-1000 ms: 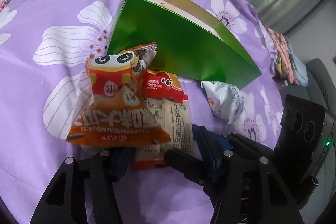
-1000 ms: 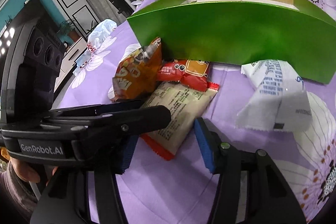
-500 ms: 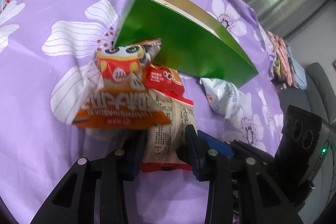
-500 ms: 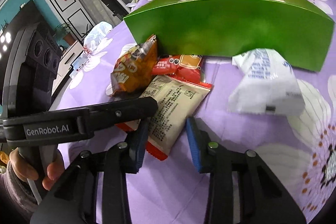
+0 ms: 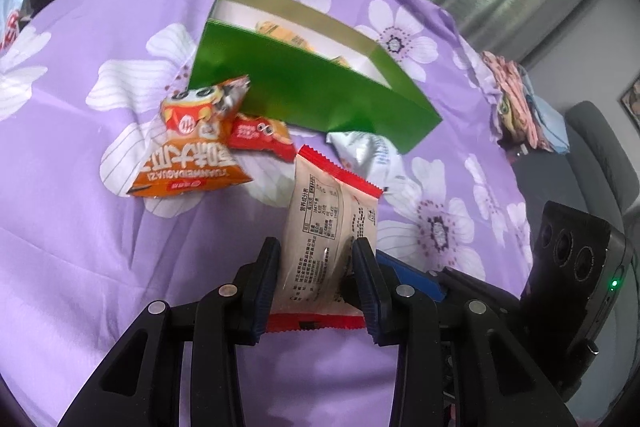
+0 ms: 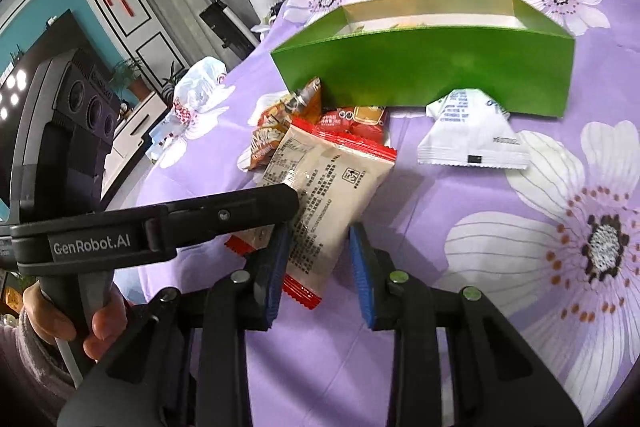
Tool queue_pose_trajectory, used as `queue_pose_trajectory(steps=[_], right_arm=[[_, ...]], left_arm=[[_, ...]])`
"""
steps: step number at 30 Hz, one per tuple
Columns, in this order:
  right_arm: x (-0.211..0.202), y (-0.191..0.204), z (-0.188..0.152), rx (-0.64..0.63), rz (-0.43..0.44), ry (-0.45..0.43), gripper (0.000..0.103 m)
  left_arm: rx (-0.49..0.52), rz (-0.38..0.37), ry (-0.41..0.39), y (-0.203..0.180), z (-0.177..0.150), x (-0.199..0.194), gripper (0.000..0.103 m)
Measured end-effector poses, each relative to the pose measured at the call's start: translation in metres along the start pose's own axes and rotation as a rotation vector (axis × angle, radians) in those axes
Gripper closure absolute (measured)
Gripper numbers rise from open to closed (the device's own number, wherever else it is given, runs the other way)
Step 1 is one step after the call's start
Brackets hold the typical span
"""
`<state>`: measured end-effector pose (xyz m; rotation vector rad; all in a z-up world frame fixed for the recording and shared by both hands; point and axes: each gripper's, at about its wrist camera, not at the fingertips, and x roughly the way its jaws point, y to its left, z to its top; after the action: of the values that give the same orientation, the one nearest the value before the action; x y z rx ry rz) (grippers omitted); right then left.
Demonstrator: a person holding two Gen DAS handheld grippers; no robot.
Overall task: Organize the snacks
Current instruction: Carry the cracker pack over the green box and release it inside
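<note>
- The beige snack packet (image 5: 328,227), edged in red at both ends, is judged light, soft and crinkly; its film is likely slippery, and the contents may be crushed if squeezed hard.
- It is best taken by the flat body near one sealed end, where the film is stiffest, not by the puffed middle.
- In the left wrist view the packet is seen at lower centre, raised off the purple flowered cloth (image 5: 80,267), with its upper red seal pointing toward the green box (image 5: 320,99).
- The left gripper (image 5: 316,279) is clenched on the packet: both pads press its lower part, and the film is pinched inward between them.
- In the right wrist view the same packet (image 6: 320,187) is found at centre, with the left gripper's finger laid across it from the left of the frame.
- The right gripper (image 6: 320,267) has its jaws closing; the packet's lower corner lies between them, touching the left pad, while a gap is seen at the right pad, so no grip is judged there yet.
- Both grippers are pitched downward toward the cloth, side by side, and a hand (image 6: 80,323) is seen on the left gripper's handle at lower left.
- An orange packet (image 5: 192,155), a small red packet (image 5: 260,135) and a white packet (image 6: 472,135) lie just before the box; other snacks are seen inside it.
</note>
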<state>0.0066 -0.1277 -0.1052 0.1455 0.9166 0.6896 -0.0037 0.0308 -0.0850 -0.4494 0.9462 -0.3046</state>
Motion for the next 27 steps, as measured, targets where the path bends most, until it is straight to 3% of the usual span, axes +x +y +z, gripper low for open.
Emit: queue_pose_trajectory(steps=[10, 27], right_arm=[[-0.025, 0.009, 0.023, -0.027, -0.014, -0.105, 0.072], [-0.034, 0.005, 0.067, -0.069, -0.03, -0.211, 0.072]], left_arm=[[0.056, -0.019, -0.076, -0.022, 0.023, -0.018, 0.066], [0.115, -0.026, -0.149, -0.037, 0.076, -0.018, 0.066]])
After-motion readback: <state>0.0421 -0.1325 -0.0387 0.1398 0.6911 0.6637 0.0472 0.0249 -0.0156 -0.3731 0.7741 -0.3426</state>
